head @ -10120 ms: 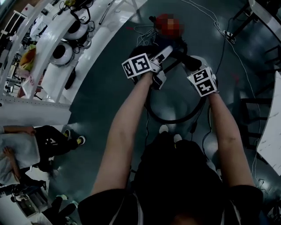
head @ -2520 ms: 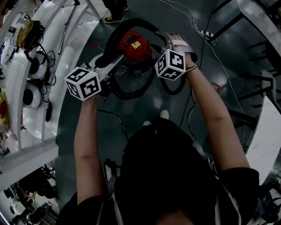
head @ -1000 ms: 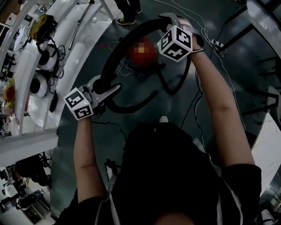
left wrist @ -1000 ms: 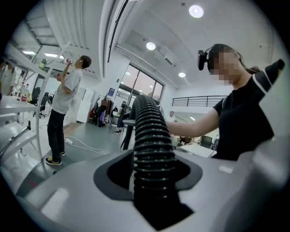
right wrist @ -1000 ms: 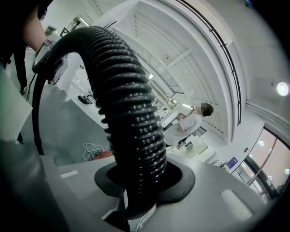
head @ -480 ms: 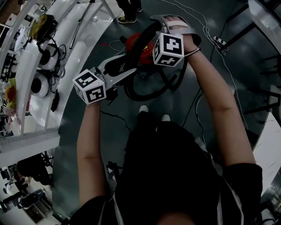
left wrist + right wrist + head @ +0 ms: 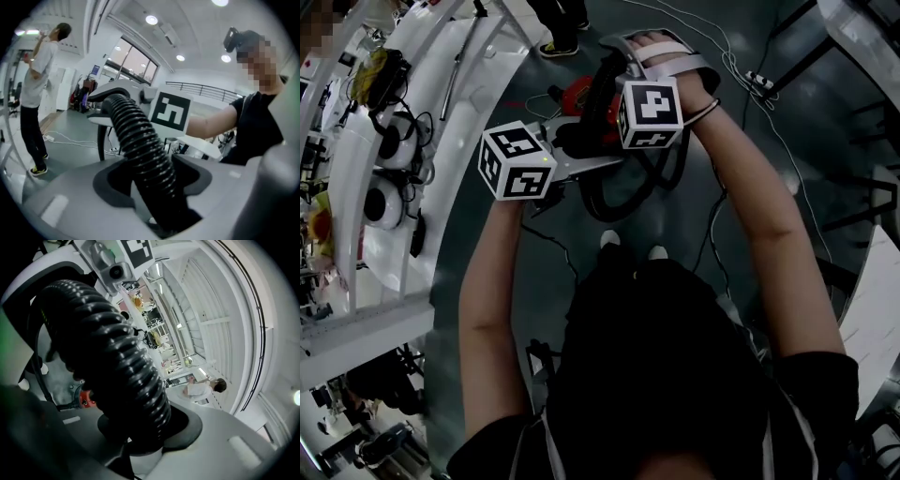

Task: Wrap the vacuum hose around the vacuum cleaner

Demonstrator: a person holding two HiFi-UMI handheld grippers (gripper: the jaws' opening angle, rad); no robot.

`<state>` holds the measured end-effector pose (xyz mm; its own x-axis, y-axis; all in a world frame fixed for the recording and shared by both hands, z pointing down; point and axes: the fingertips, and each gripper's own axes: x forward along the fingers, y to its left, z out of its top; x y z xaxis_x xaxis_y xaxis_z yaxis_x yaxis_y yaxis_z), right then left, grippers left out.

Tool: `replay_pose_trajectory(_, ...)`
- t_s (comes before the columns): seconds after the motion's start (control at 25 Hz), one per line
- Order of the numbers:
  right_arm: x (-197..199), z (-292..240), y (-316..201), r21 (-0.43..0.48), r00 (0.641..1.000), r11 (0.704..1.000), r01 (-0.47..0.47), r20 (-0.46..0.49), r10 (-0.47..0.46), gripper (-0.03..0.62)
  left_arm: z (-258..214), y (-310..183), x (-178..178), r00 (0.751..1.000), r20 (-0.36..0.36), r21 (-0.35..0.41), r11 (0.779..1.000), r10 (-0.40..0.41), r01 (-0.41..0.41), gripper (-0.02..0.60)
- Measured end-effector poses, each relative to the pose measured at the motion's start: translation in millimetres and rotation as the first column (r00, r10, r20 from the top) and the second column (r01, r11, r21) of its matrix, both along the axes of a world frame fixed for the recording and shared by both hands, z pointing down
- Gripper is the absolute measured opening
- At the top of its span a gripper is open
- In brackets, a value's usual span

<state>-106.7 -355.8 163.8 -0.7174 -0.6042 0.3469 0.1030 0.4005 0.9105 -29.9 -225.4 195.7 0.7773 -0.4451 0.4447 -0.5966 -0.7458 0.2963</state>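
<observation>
Left gripper (image 7: 154, 177): jaws apart and just been opening. The black ribbed vacuum hose (image 7: 140, 140) runs up between them, loose, with a gap showing on one side, so the pads aren't clamping it. Right gripper (image 7: 147, 427) is closed on the same hose, its ribs filling the space between the pads. Both grippers are held out in front of the person, close together over the dark floor (image 7: 797, 112), marker cubes nearly side by side. The red vacuum cleaner (image 7: 574, 94) sits on the floor just beyond the grippers, partly hidden behind them. The hose curves into a loop below the grippers, near the person's shoes and close to the vacuum; can't tell how much lies round the body. Thin cables (image 7: 722, 42) trail on the floor past the vacuum. White curved benches (image 7: 431, 84) with gear stand off to the left. Another person (image 7: 35, 89) stands farther off.
</observation>
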Motion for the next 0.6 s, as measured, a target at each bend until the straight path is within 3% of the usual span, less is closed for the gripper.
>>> replay_pose_trajectory(0.04,-0.3,0.9,-0.5,-0.006,1.000,1.000,-0.003,0.001,0.003,0.133,0.6,0.3,1.8,0.999,0.030,0.005,1.000,0.024,-0.024,0.225)
replay_pose_trajectory(0.12,-0.1,3.2,-2.2,-0.019,1.000,1.000,-0.008,0.009,0.008,0.135,0.9,0.2,0.5,0.998,0.049,-0.005,0.999,0.047,-0.047,0.210)
replay_pose_trajectory(0.32,-2.8,12.3,-8.3,-0.055,0.999,0.998,-0.024,0.035,0.026,0.141,-15.5,-3.9,-5.8,0.994,-0.105,-0.023,0.999,0.021,-0.024,0.187)
replay_pose_trajectory(0.52,-7.2,24.7,-12.6,-0.073,0.999,0.997,-0.038,0.035,0.040,0.154,-16.6,-8.0,-10.6,0.990,-0.142,-0.020,1.000,0.015,-0.018,0.189)
replay_pose_trajectory(0.6,-6.6,32.3,-12.9,-0.088,0.999,0.996,-0.035,0.028,0.038,0.198,-15.2,-10.6,-14.0,0.988,-0.152,-0.018,1.000,0.000,-0.003,0.189)
